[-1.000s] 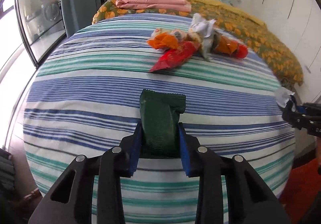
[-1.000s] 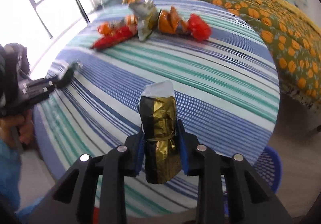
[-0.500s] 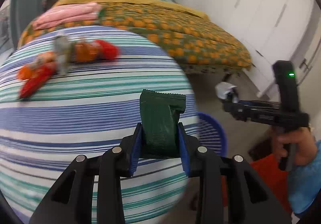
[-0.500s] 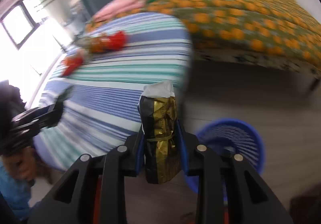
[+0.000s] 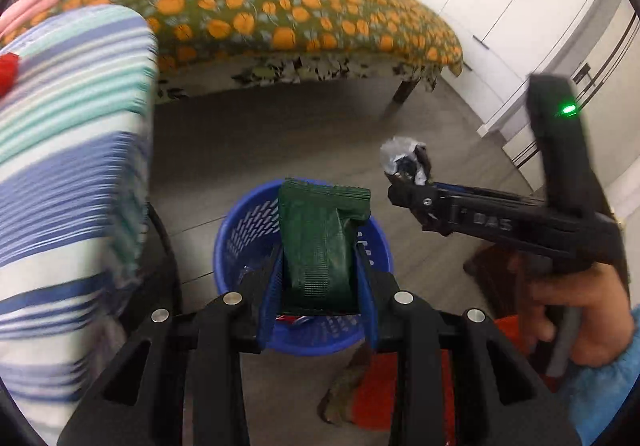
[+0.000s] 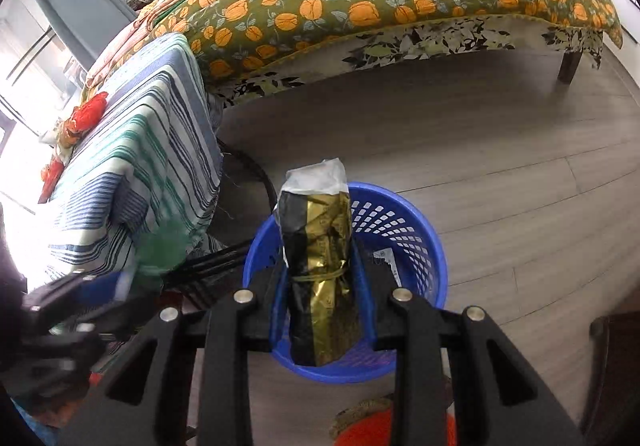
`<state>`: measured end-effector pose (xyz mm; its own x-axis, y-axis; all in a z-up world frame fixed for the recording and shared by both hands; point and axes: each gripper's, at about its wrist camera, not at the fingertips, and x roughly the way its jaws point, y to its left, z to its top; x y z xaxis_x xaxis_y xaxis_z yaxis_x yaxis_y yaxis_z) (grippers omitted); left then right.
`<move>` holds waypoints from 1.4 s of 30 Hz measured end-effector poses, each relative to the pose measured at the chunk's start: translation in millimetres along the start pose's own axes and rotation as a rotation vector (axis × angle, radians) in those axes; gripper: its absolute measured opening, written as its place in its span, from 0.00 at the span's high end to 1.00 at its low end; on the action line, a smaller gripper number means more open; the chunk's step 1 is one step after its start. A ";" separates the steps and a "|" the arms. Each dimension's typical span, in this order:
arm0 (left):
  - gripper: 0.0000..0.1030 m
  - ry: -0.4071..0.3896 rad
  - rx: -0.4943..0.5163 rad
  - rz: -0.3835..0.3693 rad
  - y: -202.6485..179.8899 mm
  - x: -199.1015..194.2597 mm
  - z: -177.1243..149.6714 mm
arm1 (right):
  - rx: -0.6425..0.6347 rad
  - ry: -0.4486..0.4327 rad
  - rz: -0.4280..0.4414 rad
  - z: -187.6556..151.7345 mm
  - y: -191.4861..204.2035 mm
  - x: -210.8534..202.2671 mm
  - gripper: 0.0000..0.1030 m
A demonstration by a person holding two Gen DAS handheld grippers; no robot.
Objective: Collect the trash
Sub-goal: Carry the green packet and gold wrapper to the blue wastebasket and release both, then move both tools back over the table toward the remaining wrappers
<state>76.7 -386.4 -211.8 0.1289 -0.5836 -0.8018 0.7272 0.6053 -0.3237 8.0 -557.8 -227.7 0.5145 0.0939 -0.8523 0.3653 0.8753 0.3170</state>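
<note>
Both pairs of fingers are pinching trash, and I read each grip straight off its own wrist view. On my left gripper [image 5: 318, 286] the blue pads [image 5: 270, 288] press on the lower half of a flat dark green crinkle-edged snack wrapper [image 5: 318, 242], which stands up out of the jaws with its long axis running along the fingers. My right gripper [image 6: 322, 294] is closed down on a crumpled gold-and-black foil packet with a white torn top [image 6: 318, 266], also upright along the fingers, a thin band cinched round its middle.

What the drop turns on is where the round blue plastic perforated basket [image 5: 234, 242] sits against each load. From the left view the basket lies directly behind and below the green wrapper, the rim showing on both sides of it, so I judge that hand is over the opening or very close. From the right view the basket [image 6: 404, 230] is likewise framed behind the foil packet. In the left view, though, the right gripper [image 5: 404, 188] appears off to the right of the basket with its packet hanging over bare grey floor [image 5: 248, 142], so I would call the left hand the nearer one.

Some scraps already lie in the basket's bottom. More red and orange wrappers [image 6: 90, 112] remain on the striped blue-green-white tablecloth [image 6: 136, 166], well apart from both hands.

Letting go should drop each piece tail first; the light foil could snag on the rim.
</note>
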 end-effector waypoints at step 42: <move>0.05 -0.143 -0.208 0.588 288.6 -233.4 -85.6 | -0.516 -0.160 0.048 -8.2 305.4 15.7 0.11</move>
<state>198.7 -29.2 -161.1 0.5656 -0.1795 -0.8049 0.3632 0.9305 0.0477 121.3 -285.2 -147.7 0.6477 0.1012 -0.7552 -0.0689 0.9949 0.0742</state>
